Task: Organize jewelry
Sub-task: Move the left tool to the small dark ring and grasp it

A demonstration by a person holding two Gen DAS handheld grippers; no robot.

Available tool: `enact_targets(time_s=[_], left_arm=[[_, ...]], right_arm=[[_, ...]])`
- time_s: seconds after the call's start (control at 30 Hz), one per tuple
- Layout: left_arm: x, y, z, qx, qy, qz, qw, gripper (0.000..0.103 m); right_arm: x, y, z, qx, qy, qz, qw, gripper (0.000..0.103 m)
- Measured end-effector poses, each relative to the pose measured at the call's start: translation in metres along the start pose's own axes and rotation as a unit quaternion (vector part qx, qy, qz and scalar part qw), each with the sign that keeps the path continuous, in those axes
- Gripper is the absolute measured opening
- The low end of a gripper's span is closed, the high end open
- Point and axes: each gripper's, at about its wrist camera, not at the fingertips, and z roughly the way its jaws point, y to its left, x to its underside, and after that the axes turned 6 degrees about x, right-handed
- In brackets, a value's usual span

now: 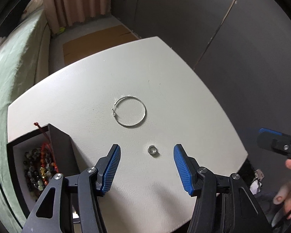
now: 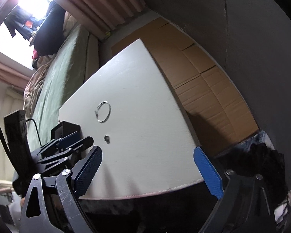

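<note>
A small silver ring [image 1: 152, 150] lies on the white table [image 1: 184, 101]. A large thin silver bangle [image 1: 130, 111] lies flat further out. My left gripper [image 1: 147, 151] is open just above the table, the ring between its blue fingertips, touching neither. A black box [image 1: 58, 141] at the left holds bead bracelets [image 1: 38, 169] and a red cord. My right gripper [image 2: 148, 155] is open and empty at the table's near edge. It sees the ring [image 2: 106, 138], the bangle [image 2: 103, 111] and the left gripper [image 2: 67, 145].
A green bed [image 1: 13, 73] runs along the table's left side. Flattened cardboard [image 2: 203, 81] covers the floor beyond and to the right of the table. Dark wall panels [image 1: 223, 29] stand behind. Dark clothing [image 2: 261, 163] lies heaped at the right.
</note>
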Motion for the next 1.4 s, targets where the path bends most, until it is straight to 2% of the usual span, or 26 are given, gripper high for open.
enact_targets(time_s=[0.13,0.2,0.27,0.43,0.5,0.57,0.63,0.93,1.1,1.17,1.23,1.3,1.33,1.4], left_arm=[[0.0,-0.003,0.011,-0.007,0.009,0.005,0.9999,0.058],[0.0,-0.006,0.014,-0.01,0.008,0.009,0.9999,0.053],[0.0,-0.009,0.018,-0.011,0.011,0.015,0.9998,0.041],[0.003,-0.019,0.028,-0.019,0.023,0.038,0.9988,0.033],[0.004,-0.022,0.034,-0.023,0.029,0.045,0.9983,0.026],[0.007,-0.023,0.036,-0.035,0.027,0.054,0.9976,0.006],[0.008,-0.019,0.036,-0.025,0.033,0.051,0.9979,0.001],[0.004,-0.005,0.009,0.018,0.005,0.023,0.9996,0.0],[-0.001,0.002,-0.003,0.025,-0.016,0.014,0.9995,0.0],[-0.001,0.002,0.0,0.023,-0.011,0.015,0.9996,0.0],[-0.001,0.001,0.011,0.017,0.014,0.016,0.9996,0.0],[-0.001,0.001,0.017,0.029,0.028,0.008,0.9992,0.001],[0.0,0.001,0.019,0.026,0.031,0.008,0.9992,0.003],[-0.001,-0.001,0.02,0.015,0.032,0.012,0.9993,0.021]], right_arm=[[-0.002,-0.005,0.002,-0.002,0.005,0.004,1.0,0.096],[-0.002,-0.007,0.003,-0.005,0.008,0.006,1.0,0.096],[-0.004,-0.008,0.003,-0.006,0.008,0.008,1.0,0.096],[-0.004,-0.01,0.001,-0.006,0.001,0.014,1.0,0.096],[-0.004,-0.012,0.001,0.0,-0.002,0.013,1.0,0.096],[-0.004,-0.011,0.002,0.004,-0.002,0.013,1.0,0.096],[-0.004,-0.01,0.003,0.006,-0.003,0.013,1.0,0.096],[-0.006,0.007,0.009,0.003,-0.01,-0.004,1.0,0.096],[-0.007,0.02,0.016,0.003,-0.007,-0.014,1.0,0.095],[-0.007,0.025,0.018,0.0,-0.003,-0.016,1.0,0.095],[-0.006,0.028,0.017,-0.001,-0.004,-0.019,1.0,0.095],[-0.006,0.03,0.016,-0.002,-0.008,-0.018,1.0,0.095],[-0.006,0.029,0.015,-0.002,-0.008,-0.017,1.0,0.095],[-0.006,0.026,0.014,0.0,-0.009,-0.014,1.0,0.095]])
